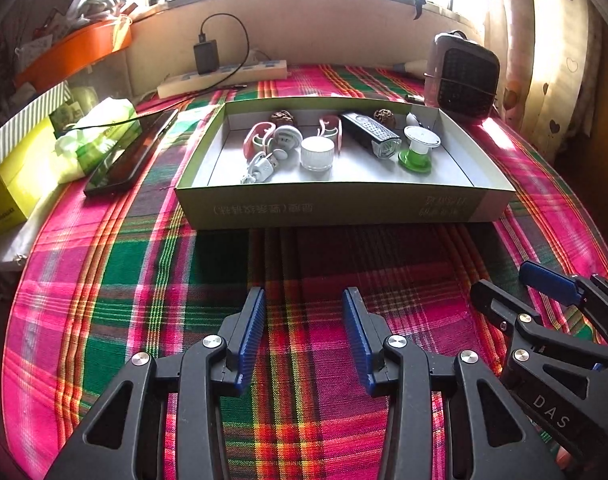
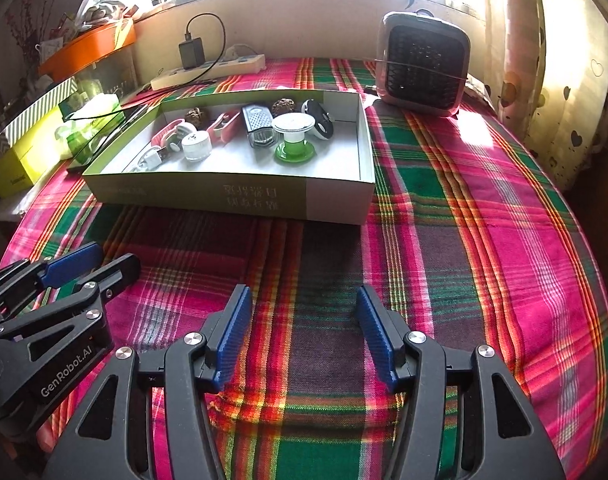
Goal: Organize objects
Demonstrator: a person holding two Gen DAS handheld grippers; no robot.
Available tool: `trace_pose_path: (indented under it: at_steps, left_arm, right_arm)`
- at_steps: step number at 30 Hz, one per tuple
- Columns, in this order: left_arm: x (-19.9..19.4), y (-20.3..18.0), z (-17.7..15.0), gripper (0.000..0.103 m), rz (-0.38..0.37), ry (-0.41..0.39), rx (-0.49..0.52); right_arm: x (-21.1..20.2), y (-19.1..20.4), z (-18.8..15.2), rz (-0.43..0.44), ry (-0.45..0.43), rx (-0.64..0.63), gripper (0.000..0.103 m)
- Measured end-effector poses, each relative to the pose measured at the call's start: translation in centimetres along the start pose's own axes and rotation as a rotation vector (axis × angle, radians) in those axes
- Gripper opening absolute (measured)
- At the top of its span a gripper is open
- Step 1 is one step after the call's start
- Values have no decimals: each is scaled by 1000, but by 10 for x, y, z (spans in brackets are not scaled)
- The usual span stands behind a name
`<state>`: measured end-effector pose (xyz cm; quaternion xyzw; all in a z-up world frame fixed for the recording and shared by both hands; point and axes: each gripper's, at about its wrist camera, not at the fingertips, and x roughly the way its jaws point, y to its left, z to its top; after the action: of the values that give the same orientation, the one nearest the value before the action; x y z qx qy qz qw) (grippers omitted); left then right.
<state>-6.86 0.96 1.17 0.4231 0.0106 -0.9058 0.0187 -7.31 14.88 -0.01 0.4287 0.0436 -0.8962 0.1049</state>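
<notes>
Both the left gripper [image 1: 304, 336] and right gripper [image 2: 304, 332] have their 2 fingers spread, holding nothing, low in frame over the plaid cloth [image 2: 443, 240]. The box [image 1: 335, 210] sits mid-frame, small items crowded inside: white cap [image 1: 317, 153], green spool [image 1: 417, 148], black grater [image 1: 369, 134]. Reaching in could topple neighbours. Window behind; fan [image 2: 421, 62] upper right.

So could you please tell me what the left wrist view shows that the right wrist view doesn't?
Only the left wrist view shows the whole black tablet lying left of the box. Only the right wrist view shows the broad plaid cloth right of the box. Both share the shallow green cardboard box of small items, the grey grilled fan, and both grippers open and empty: left gripper, right gripper.
</notes>
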Motion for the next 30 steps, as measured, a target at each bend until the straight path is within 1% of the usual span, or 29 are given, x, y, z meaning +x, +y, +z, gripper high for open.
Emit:
trace_pose_path:
  at_steps: [5,30]
  left_arm:
    - [0,0,0,39,-3,0,-2]
    - [0,-1,0,40,-6,1,-2]
  right_arm:
    - [1,-1,1,-6,3,6,61]
    - [1,-2,1,-9,3,4,61]
